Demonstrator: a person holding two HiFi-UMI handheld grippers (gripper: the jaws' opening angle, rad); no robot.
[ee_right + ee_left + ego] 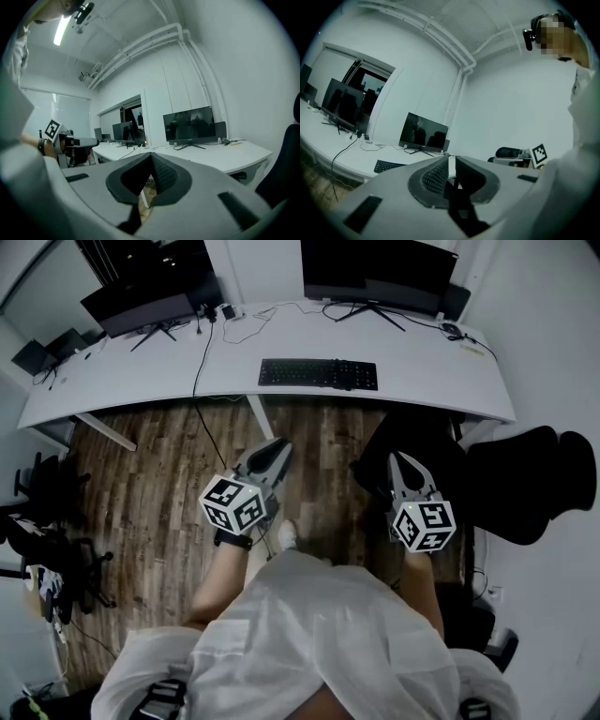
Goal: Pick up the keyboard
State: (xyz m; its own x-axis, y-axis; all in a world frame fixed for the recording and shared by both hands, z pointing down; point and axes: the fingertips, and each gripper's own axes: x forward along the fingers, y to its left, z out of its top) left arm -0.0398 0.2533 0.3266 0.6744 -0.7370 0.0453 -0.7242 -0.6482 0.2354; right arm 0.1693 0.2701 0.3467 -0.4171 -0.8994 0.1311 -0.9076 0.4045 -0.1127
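Observation:
The black keyboard (319,374) lies flat on the long white desk (141,381), in front of the right-hand monitor. Both grippers hang well short of the desk, over the wooden floor. My left gripper (278,443) is shut and holds nothing, pointing toward the desk edge below the keyboard. My right gripper (400,457) is also shut and holds nothing, over a dark chair seat. In the left gripper view the keyboard (386,165) shows far off, left of the closed jaws of the left gripper (449,159). The right gripper view shows the right gripper (151,155) with jaws together; no keyboard is visible there.
Two dark monitors (375,268) (150,301) stand at the back of the desk with cables trailing between them. A black office chair (530,474) stands at the right, and another chair (37,493) at the left. A white desk leg (258,416) drops below the keyboard.

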